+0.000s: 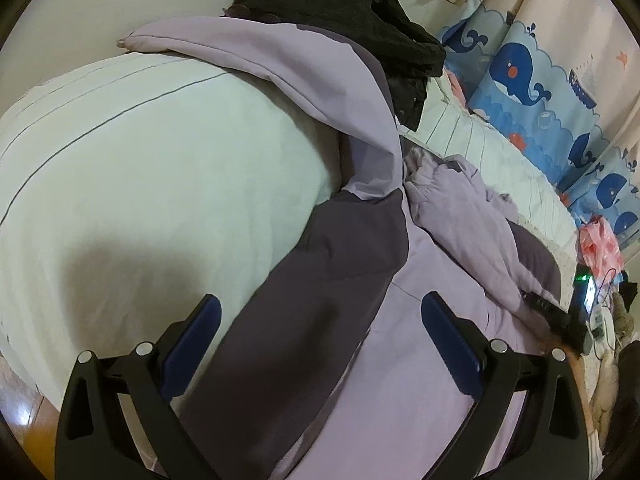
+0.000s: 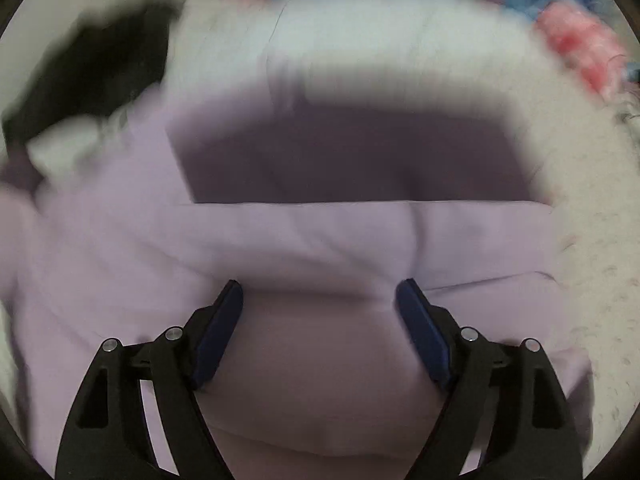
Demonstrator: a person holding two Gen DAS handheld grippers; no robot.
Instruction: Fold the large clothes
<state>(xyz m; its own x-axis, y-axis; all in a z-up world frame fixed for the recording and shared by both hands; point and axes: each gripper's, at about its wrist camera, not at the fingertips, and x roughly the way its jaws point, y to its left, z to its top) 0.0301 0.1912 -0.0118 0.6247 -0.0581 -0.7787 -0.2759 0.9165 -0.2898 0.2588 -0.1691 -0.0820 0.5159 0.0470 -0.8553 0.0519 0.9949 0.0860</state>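
Bed point(image 1: 120, 152): pale green cover, serving as folding surface.
Lilac jacket point(image 1: 440, 272): spread across bed, sleeve point(image 1: 280, 60) flung outward, unfolded.
Left hand-held gripper point(image 1: 320, 312): open, hovering above jacket.
Right hand-held gripper point(image 2: 319, 300): open, empty, over lilac panel.

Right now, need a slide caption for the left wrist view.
Open left gripper hovers above a two-tone purple jacket spread on a pale green bed, black garment behind.
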